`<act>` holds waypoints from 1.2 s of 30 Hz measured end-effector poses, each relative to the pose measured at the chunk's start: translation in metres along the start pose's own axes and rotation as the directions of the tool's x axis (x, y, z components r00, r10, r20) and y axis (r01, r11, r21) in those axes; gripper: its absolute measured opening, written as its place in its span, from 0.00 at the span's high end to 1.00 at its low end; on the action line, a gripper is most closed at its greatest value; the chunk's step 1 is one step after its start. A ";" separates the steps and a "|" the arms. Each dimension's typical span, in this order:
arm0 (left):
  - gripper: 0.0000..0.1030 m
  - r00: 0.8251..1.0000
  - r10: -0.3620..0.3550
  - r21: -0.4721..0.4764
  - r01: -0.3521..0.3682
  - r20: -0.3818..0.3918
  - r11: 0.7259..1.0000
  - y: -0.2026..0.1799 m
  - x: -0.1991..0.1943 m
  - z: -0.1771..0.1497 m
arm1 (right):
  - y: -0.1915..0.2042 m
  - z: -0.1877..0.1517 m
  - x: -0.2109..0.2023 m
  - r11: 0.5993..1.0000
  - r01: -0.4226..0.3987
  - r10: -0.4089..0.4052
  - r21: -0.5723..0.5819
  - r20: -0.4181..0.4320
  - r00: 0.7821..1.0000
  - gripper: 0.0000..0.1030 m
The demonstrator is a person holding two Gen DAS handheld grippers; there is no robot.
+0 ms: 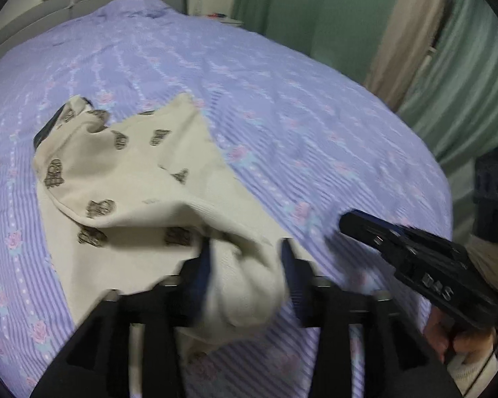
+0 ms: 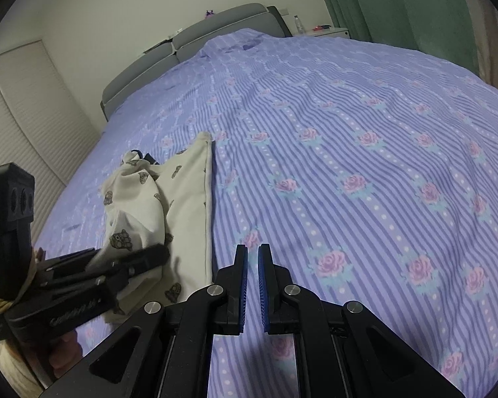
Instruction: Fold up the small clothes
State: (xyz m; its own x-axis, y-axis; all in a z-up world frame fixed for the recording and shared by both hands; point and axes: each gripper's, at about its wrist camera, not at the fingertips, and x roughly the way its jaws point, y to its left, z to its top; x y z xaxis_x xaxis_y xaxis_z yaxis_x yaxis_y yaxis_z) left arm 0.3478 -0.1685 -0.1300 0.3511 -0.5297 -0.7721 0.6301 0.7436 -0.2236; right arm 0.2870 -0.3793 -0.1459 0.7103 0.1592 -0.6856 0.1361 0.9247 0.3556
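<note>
Left tongs [image 1: 247, 265] half-open astride the cream garment's [image 1: 132, 179] near hem on the bed [image 1: 315, 132], garment running away from them; right tongs [image 2: 252, 265] shut, empty, alongside.

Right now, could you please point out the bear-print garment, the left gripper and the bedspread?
bear-print garment [image 1: 132, 179]: left wrist view, flat middle of cloth.
left gripper [image 1: 247, 252]: left wrist view, between fingertips.
bedspread [image 2: 365, 132]: right wrist view, bare striped area.

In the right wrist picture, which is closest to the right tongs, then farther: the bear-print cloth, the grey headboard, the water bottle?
1. Cream bear-print cloth, just left.
2. Grey padded headboard, far end of bed.
3. Clear water bottle, beyond the headboard, on the nightstand.
</note>
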 end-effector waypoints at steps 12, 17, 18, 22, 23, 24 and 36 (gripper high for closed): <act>0.32 0.981 0.106 -0.015 -0.105 0.163 0.994 0.044 -0.112 -0.056 | 0.056 0.027 -0.034 0.977 -0.056 0.063 -0.207 0.025 0.998 0.48; 0.32 0.955 0.263 -0.171 -0.238 0.137 0.956 0.098 -0.118 -0.048 | 0.130 0.046 -0.007 0.881 -0.104 0.084 -0.462 -0.065 0.994 0.46; 0.32 0.953 0.272 -0.208 -0.242 0.132 0.948 0.108 -0.119 -0.046 | 0.146 0.048 0.005 0.852 -0.109 0.070 -0.512 -0.095 0.993 0.46; 0.32 0.947 0.284 -0.271 -0.238 0.146 0.933 0.127 -0.124 -0.050 | 0.183 0.051 0.047 0.800 -0.117 0.008 -0.589 -0.184 0.983 0.46; 0.32 0.947 0.284 -0.277 -0.235 0.149 0.932 0.130 -0.125 -0.052 | 0.192 0.050 0.057 0.794 -0.120 -0.003 -0.596 -0.201 0.979 0.47; 0.32 0.949 0.277 -0.281 -0.228 0.150 0.932 0.132 -0.125 -0.053 | 0.198 0.049 0.063 0.790 -0.129 0.000 -0.600 -0.210 0.978 0.47; 0.32 0.961 0.208 -0.319 -0.142 0.183 0.937 0.148 -0.118 -0.046 | 0.220 0.057 0.140 0.808 0.010 -0.181 -0.589 -0.231 0.956 0.76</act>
State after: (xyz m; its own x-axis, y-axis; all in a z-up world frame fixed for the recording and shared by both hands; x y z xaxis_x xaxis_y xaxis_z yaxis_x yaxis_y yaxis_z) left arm 0.3680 0.0229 -0.0990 0.5955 -0.4291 -0.6792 0.3201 0.9021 -0.2893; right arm 0.4560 -0.1729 -0.1274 0.4951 0.0650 -0.8664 -0.2896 0.9525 -0.0940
